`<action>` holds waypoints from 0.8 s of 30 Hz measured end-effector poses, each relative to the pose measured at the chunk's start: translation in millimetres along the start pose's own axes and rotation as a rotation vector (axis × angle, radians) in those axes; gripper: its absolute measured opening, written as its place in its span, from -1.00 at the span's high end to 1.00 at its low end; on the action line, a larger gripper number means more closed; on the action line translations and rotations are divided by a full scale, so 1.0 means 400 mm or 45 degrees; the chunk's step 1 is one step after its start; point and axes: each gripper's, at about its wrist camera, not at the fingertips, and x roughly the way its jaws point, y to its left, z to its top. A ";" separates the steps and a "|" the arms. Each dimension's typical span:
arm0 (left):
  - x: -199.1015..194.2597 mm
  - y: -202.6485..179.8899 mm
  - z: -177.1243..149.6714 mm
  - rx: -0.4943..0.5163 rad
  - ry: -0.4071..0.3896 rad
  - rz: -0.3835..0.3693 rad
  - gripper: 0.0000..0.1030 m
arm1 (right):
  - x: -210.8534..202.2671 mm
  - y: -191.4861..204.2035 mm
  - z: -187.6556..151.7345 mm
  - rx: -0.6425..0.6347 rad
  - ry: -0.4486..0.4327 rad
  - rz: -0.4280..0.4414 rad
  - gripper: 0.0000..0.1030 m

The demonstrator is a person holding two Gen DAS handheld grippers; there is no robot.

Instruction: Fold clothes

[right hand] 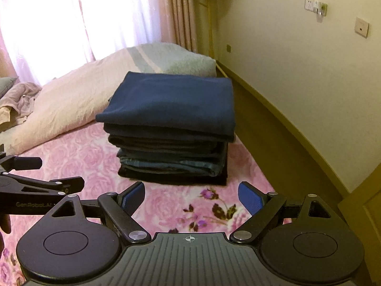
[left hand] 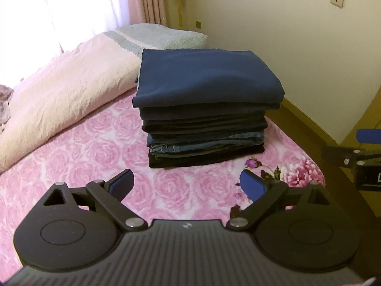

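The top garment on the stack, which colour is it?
Plain navy blue garment, with no pattern; the left wrist view shows it best.

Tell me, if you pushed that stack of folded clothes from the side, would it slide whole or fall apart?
The stack would probably shear rather than slide whole: its soft layers are loose, and the blue top piece already overhangs those below. The rose bedspread looks plush, so the black bottom piece would likely drag. Lifted, each piece should droop.

Right gripper point(left hand: 357, 159) chopped by left wrist frame edge, so can't tell finger gap there. Lower layers of clothes stack point(right hand: 171, 157) too dark, count unreadable. Crumpled fabric point(right hand: 16, 102) cut at edge. Wall socket point(right hand: 309, 5) too small, kinda blurry.
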 end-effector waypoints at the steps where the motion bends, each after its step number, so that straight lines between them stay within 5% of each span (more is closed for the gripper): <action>1: 0.001 0.001 -0.001 0.001 0.003 0.002 -0.84 | 0.002 0.003 -0.001 -0.002 0.005 -0.002 -0.71; 24: 0.023 -0.004 0.005 -0.009 0.034 0.027 -0.85 | 0.029 0.011 0.000 -0.003 0.045 0.020 -0.71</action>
